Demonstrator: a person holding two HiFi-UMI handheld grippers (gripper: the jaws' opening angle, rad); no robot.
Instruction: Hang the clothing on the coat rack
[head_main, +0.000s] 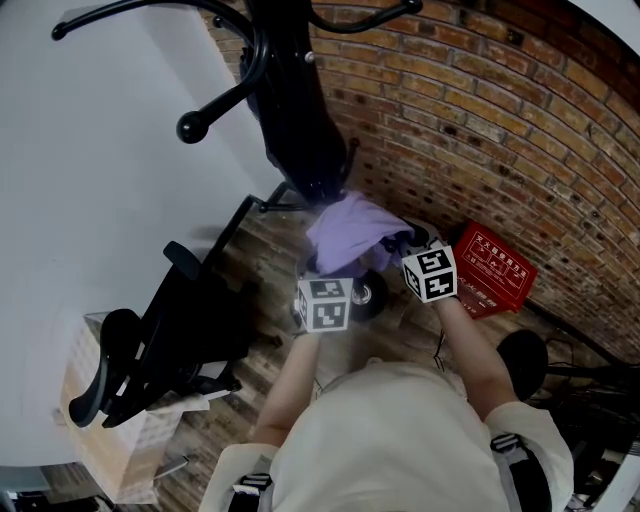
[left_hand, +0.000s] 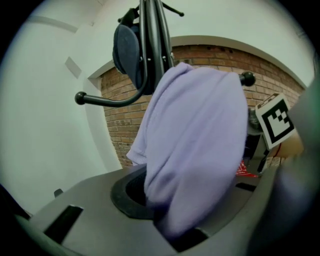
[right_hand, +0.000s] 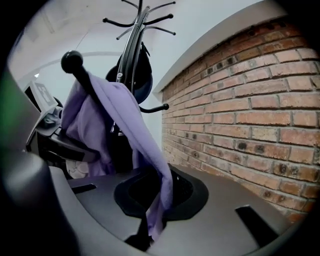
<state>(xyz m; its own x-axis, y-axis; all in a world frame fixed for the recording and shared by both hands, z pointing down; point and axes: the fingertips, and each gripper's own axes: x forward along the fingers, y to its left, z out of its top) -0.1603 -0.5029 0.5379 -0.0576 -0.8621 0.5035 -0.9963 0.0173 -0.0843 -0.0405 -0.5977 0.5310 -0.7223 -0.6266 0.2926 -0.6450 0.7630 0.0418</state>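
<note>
The black coat rack (head_main: 290, 90) stands against the brick wall, a dark garment (left_hand: 127, 50) hanging on its pole. A lavender garment (head_main: 348, 228) is draped over one low rack arm, whose ball end (right_hand: 73, 61) sticks out above the cloth and also shows as a ball end (left_hand: 246, 78) in the left gripper view. My left gripper (left_hand: 176, 235) is shut on a thick fold of the lavender garment (left_hand: 200, 145). My right gripper (right_hand: 145, 240) is shut on a thin hanging edge of the lavender garment (right_hand: 135, 130). Both marker cubes (head_main: 323, 303) sit just below the cloth.
A red box (head_main: 492, 267) lies on the wooden floor by the brick wall (head_main: 500, 120). A black office chair (head_main: 170, 340) and a cardboard box (head_main: 105, 430) stand at the left, by the white wall. Other rack arms (left_hand: 107, 101) jut out nearby.
</note>
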